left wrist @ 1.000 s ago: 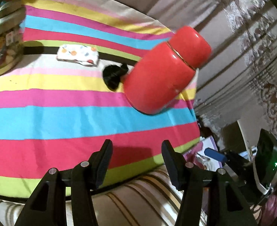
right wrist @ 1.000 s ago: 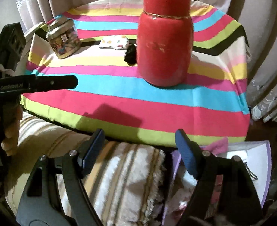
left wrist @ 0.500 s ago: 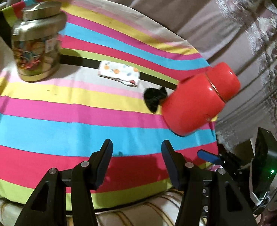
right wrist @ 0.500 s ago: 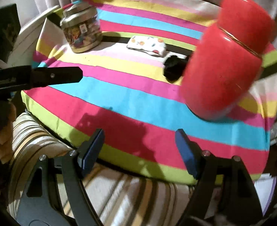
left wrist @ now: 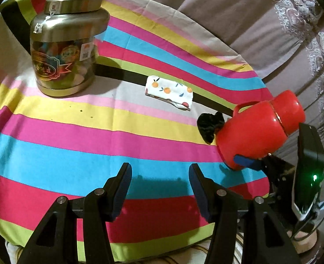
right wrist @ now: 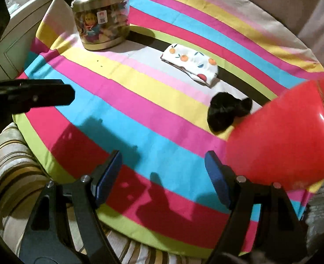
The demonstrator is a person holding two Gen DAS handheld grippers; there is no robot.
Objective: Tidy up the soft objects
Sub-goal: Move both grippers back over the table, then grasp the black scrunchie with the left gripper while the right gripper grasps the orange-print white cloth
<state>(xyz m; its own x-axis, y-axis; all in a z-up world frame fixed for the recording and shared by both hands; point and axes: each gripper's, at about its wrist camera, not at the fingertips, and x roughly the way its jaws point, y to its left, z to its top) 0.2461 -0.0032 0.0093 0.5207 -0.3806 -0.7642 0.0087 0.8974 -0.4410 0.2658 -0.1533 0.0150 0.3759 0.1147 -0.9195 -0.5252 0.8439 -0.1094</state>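
A folded white cloth with orange fruit prints point(left wrist: 169, 92) point(right wrist: 191, 63) lies on the striped tablecloth point(left wrist: 78, 121) point(right wrist: 140, 114). A crumpled black soft item point(left wrist: 209, 124) point(right wrist: 226, 111) sits beside the red jar point(left wrist: 260, 136) point(right wrist: 289, 136). My left gripper point(left wrist: 159, 182) is open over the cloth's near stripes, nothing between its fingers. My right gripper point(right wrist: 163, 173) is open too, its right finger close to the red jar's base. The right gripper's blue pad point(left wrist: 243, 161) shows in the left wrist view in front of the red jar.
A gold-lidded jar of colourful items point(left wrist: 66, 50) point(right wrist: 100, 17) stands at the table's far left. Curtains point(left wrist: 271, 22) hang behind. A striped cushion point(right wrist: 19, 176) lies below the table's near edge. The left gripper's finger point(right wrist: 30, 96) crosses the right view's left side.
Both grippers have swung in over the table. The gold-lidded jar has come fully into view at left, and the red jar has slid toward the right edge of both views.
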